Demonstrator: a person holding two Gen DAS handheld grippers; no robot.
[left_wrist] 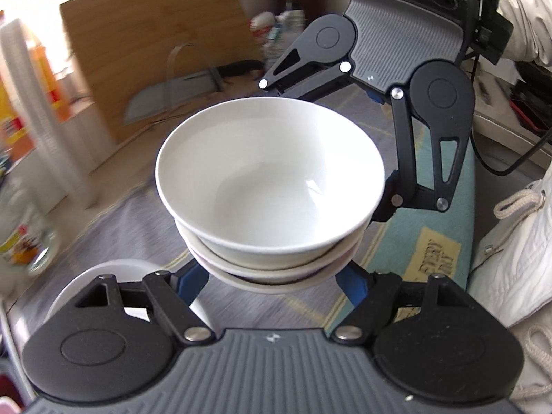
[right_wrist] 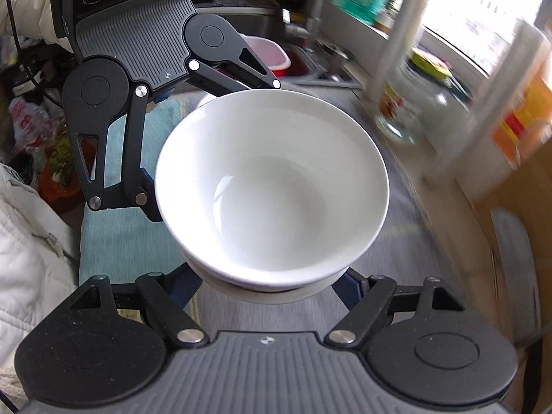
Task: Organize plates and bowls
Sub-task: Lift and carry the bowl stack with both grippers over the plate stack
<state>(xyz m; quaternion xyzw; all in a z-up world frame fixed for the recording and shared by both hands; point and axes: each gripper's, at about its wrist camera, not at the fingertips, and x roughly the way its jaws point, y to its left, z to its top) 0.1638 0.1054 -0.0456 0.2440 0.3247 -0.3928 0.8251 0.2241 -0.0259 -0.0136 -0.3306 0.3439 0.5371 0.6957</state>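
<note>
A stack of white bowls [left_wrist: 269,186] fills the middle of both views; it also shows in the right wrist view [right_wrist: 272,186]. My left gripper [left_wrist: 272,276] is closed around the lower part of the stack from one side. My right gripper [right_wrist: 269,279] is closed around it from the opposite side. Each gripper shows in the other's view: the right gripper [left_wrist: 345,127] behind the stack, and the left gripper [right_wrist: 193,138] likewise. The fingertips are hidden under the bowls. The stack is held above the grey counter [left_wrist: 114,220]. The background is motion-blurred.
A white dish [left_wrist: 114,272] lies on the counter at lower left. A wooden board [left_wrist: 151,41] and a knife [left_wrist: 207,79] stand behind. A teal cloth [right_wrist: 127,241] lies near my body. A glass jar [right_wrist: 410,110], a sink [right_wrist: 310,65] and a pink tub [right_wrist: 269,51] are beyond.
</note>
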